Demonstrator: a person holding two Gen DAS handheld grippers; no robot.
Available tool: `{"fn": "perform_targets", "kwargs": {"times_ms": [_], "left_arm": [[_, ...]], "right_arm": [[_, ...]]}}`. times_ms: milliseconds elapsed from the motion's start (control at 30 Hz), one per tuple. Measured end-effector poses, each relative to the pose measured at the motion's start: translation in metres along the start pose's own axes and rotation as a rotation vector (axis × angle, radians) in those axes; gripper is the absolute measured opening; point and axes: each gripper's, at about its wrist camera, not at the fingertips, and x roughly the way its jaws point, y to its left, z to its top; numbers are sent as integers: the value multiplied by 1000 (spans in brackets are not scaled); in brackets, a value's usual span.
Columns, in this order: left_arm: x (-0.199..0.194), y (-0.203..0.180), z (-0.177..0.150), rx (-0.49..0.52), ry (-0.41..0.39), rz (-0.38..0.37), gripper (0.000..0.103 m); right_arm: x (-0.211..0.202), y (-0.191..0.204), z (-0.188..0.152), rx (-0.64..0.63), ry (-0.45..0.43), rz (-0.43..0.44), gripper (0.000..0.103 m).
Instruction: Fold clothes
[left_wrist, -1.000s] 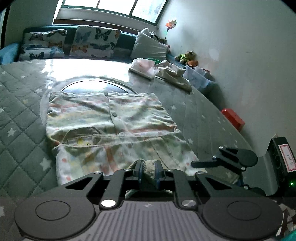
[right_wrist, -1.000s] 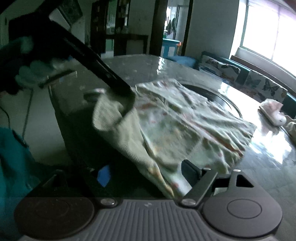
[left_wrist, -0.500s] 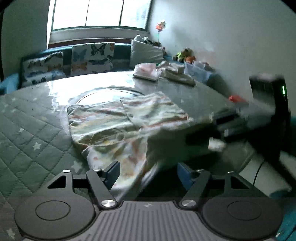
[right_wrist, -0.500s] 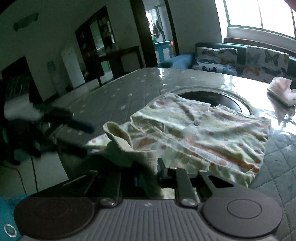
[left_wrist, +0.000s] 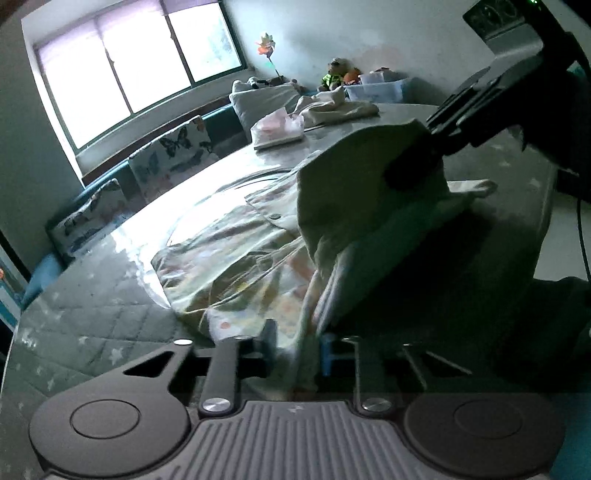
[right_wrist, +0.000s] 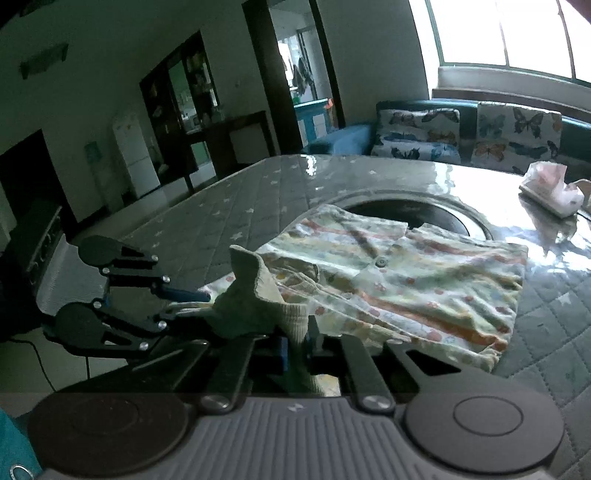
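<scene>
Claws both pinching the shirt hem

Left gripper: black two-finger unit with blue pads; jaws drawn close on a fold of the pale printed cotton garment.
Right gripper: same build; jaws clamped on the garment's ribbed hem.
Relative pose: right gripper raised above left; both near the table edge.
</scene>
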Motion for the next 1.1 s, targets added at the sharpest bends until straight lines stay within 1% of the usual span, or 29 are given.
{"fn": "perform_targets", "kwargs": {"times_ms": [33,167,267,400,533,633,700,767,933,1100], "left_arm": [[-3,0,0,0,-10,1,14],[-14,0,2,-21,-45,-8,8],[-26,-3,6,-26,-65,-26,7],[-50,-10,8,-35,-89,-97,7],[-70,-12,11,-61,-121,-144,7],[-85,-13,13,-81,-144,-179,7],[-92,-12,14,-98,-158,-197,7],[-84,-5,18,-129,-158,-185,7],[-61,20,30,-179,-158,-157,7],[-28,54,38,-229,-149,-141,7]], "right_arm": [[-2,1,0,-1,-7,2,4],[-12,7,-2,-5,-38,7,3],[-26,12,-3,-17,-61,24,3],[-53,20,-6,-27,-71,52,3],[-81,30,-8,-16,-61,95,3],[-95,35,-2,-19,-71,112,3],[-96,34,5,-29,-76,112,3],[-91,30,14,-34,-79,109,3],[-65,13,43,-43,-79,91,3],[-28,-13,73,-48,-62,77,3]]}}
